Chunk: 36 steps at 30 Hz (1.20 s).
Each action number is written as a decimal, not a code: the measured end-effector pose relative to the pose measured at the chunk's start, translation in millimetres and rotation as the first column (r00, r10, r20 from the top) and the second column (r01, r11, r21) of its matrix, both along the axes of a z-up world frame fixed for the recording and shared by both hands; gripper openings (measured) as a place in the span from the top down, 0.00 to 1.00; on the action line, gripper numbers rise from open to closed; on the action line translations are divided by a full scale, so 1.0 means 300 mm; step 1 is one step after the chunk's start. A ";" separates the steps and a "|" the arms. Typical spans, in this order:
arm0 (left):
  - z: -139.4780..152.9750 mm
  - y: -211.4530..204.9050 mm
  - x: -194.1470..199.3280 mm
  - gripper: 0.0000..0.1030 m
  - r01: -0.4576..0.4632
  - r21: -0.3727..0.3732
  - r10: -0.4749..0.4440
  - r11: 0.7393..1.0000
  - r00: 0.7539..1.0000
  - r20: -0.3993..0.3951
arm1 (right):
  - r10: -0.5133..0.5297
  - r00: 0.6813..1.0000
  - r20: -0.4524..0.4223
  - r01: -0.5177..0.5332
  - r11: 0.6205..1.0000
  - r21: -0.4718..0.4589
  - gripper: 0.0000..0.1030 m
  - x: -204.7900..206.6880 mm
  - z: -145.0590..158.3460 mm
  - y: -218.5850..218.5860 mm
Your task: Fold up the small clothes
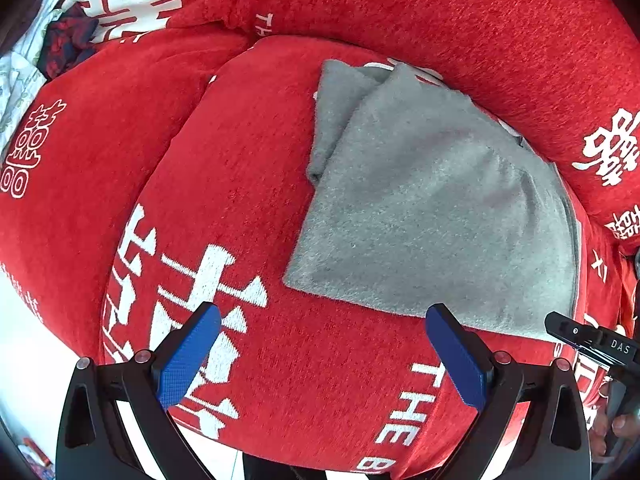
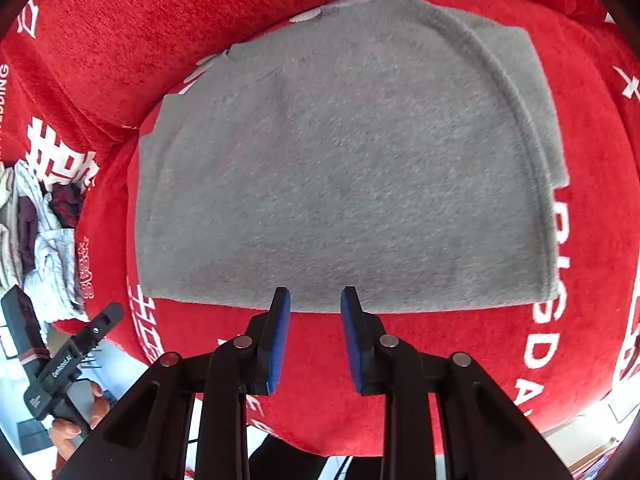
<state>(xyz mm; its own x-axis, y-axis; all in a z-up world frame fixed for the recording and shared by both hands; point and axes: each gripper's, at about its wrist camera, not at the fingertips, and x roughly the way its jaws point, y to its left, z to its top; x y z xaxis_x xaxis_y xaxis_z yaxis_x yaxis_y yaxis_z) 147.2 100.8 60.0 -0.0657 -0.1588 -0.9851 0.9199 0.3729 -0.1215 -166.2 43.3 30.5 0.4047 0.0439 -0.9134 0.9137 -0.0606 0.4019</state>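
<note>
your right gripper (image 2: pixel 315 300) has its blue pads (image 2: pixel 280 340) drawn in to a narrow gap, nothing between them, tips sitting right at the near edge of the grey fleece garment (image 2: pixel 340 168). whether they touch the fabric or just hover over it, the view won't say. that narrow set looks like you're lined up to pinch a thin hem, not a thick bundle.

your left gripper (image 1: pixel 322 320) is spread wide and empty, pads (image 1: pixel 188 360) framing bare red cover, with the near edge of the garment (image 1: pixel 432 208) just beyond the right-hand finger. wide like that, it reads as standing off, leaving the cloth to the other hand.

the garment lies flat on the red cushion (image 1: pixel 248 168) with the white lettering, already doubled over: a lower layer peeks out along one side, so at least one fold looks done. flat on the cushion top, it has firm support for a clean crease.

further out, a loose heap of other clothes (image 2: pixel 40 232) waits off the cushion's edge, likely the pile left to fold.
</note>
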 end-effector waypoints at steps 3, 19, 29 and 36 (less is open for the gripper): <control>0.006 0.003 0.008 0.00 -0.003 0.005 0.003 1.000 1.000 0.005 | -0.008 1.000 0.029 0.008 1.000 0.013 0.66 0.017 -0.012 0.002; -0.021 0.004 0.063 0.00 -0.003 0.025 0.003 1.000 1.000 0.017 | -0.050 0.983 0.179 0.040 0.998 0.055 0.66 0.111 -0.034 0.028; -0.037 -0.040 0.091 0.00 0.075 0.021 -0.075 0.997 0.997 0.009 | -0.107 0.953 0.284 0.088 0.993 0.080 0.52 0.144 -0.050 0.081; -0.050 -0.063 0.143 0.00 0.086 0.035 -0.086 0.996 0.996 0.005 | -0.201 0.929 0.312 0.166 0.977 0.133 0.52 0.174 -0.081 0.125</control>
